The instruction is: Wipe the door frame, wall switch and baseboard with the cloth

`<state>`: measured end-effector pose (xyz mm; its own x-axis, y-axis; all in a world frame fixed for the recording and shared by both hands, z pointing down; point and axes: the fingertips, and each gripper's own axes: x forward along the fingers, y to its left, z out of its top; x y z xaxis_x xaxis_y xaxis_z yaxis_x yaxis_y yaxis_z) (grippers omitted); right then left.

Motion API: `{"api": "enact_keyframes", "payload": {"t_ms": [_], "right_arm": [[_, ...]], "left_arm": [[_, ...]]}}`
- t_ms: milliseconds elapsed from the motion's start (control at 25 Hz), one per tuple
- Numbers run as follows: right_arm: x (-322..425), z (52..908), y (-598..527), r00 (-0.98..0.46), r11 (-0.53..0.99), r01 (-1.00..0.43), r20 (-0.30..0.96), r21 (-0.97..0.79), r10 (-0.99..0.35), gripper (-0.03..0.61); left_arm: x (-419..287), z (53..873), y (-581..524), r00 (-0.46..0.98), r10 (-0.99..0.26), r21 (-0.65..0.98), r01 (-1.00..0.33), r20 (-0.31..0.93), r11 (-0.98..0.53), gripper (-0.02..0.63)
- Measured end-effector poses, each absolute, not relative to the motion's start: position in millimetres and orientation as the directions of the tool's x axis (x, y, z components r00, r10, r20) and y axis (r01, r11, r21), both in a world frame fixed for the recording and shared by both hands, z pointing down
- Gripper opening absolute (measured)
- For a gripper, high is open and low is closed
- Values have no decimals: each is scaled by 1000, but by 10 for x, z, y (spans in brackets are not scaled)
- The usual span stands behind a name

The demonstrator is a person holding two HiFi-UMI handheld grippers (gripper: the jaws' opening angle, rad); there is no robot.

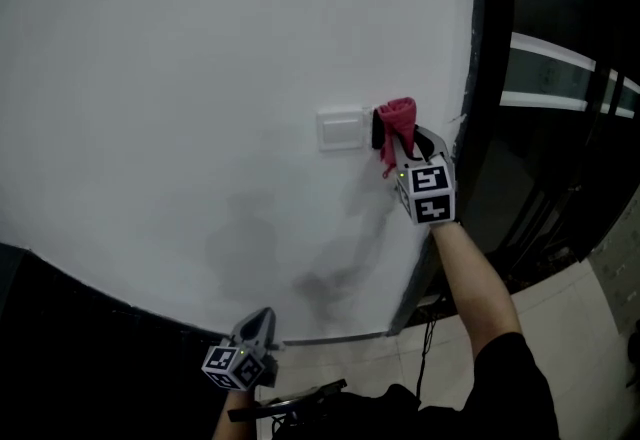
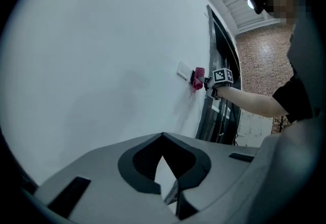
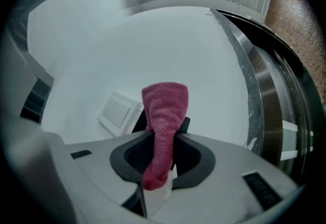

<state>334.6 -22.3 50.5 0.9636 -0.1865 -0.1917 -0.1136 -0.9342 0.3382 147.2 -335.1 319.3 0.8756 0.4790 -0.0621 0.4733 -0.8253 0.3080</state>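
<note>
Right gripper (image 3: 160, 134) clamps a soft pink cloth (image 3: 164, 108), its folded end held up just beside the switch (image 1: 342, 128), near the door frame (image 1: 482, 78). Light and limp, the cloth probably needs a firm mid-fold pinch. Left gripper (image 1: 258, 325) hangs low, closed, empty.

One cloth (image 3: 164, 116) (pink), one wall switch (image 1: 342, 128), one door frame (image 1: 490, 78), two grippers (image 1: 262, 318) (image 1: 392, 136).

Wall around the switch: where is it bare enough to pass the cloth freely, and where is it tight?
Bare: the broad wall left of and above the wall switch. Tight: the narrow strip between switch and door frame, where the right gripper holds the cloth.
</note>
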Motion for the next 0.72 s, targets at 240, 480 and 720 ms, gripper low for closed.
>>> {"api": "enact_keyframes", "payload": {"t_ms": [240,480,720], "right_arm": [[3338,564,-47,967,-934,-97,-189,345,-170,89],[3337,591,78,970,-929,-83,-185,360,-158,89],[3304,665,314,976,-947,-66,-176,314,-127,89]], "left_arm": [[1453,3156,-3283,874,483,289,477,-55,-830,0],[1482,3048,-3288,875,481,241,478,-48,-845,0],[1539,2770,-3387,889,451,180,457,-75,-871,0]]}}
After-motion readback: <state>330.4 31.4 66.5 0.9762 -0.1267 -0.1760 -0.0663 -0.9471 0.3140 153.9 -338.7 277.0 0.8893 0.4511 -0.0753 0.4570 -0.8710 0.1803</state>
